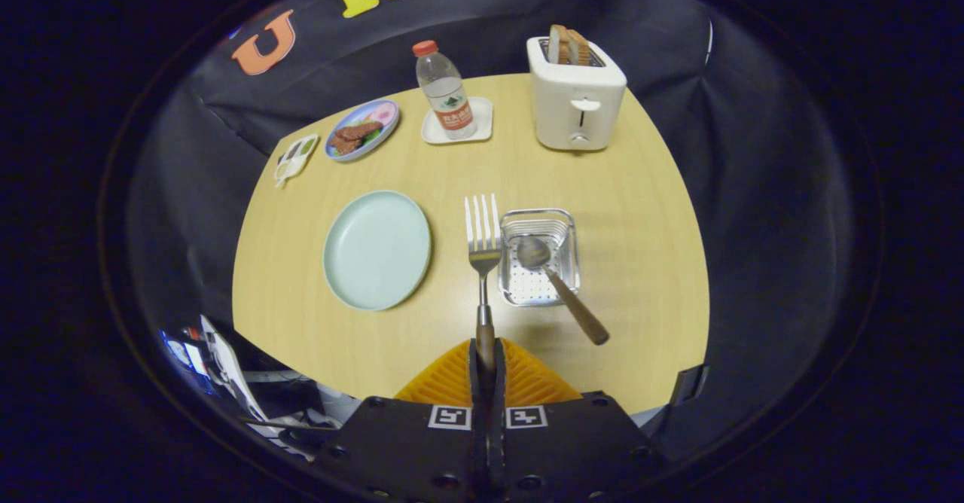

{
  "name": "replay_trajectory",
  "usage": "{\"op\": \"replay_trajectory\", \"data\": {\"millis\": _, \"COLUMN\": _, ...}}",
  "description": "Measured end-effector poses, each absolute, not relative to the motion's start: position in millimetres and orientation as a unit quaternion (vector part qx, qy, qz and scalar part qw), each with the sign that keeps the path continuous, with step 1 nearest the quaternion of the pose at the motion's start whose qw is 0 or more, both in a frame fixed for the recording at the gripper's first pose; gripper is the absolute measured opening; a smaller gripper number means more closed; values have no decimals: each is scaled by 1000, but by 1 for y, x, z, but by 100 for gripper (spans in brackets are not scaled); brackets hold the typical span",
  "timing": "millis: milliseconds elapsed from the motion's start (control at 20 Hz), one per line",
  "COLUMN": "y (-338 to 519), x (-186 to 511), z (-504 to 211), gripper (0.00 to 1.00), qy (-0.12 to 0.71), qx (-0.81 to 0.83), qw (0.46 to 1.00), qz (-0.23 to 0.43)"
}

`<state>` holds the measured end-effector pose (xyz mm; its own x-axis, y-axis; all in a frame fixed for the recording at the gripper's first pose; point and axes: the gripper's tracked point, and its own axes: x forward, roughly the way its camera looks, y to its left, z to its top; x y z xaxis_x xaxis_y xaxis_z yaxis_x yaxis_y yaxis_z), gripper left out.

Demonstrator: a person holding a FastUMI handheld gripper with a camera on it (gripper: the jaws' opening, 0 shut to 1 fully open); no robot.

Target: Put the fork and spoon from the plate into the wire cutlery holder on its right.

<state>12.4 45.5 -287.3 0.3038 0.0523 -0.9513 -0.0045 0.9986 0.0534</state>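
Tool (pixel 486 371) grips fork (pixel 482 239) by handle (tines pointing straight ahead)

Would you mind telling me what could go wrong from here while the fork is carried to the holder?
The gripper is shut on the fork at the very end of its handle, so it might pivot or slip. The spoon already leans in the wire cutlery holder, handle jutting over its near rim; the fork could knock it, or tip the light holder.
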Motion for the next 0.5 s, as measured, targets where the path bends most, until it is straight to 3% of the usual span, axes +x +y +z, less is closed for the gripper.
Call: {"op": "replay_trajectory", "data": {"millis": 500, "y": 21, "x": 5, "z": -301, "gripper": 2, "qy": 654, "qx": 28, "qw": 756, "qz": 8}}
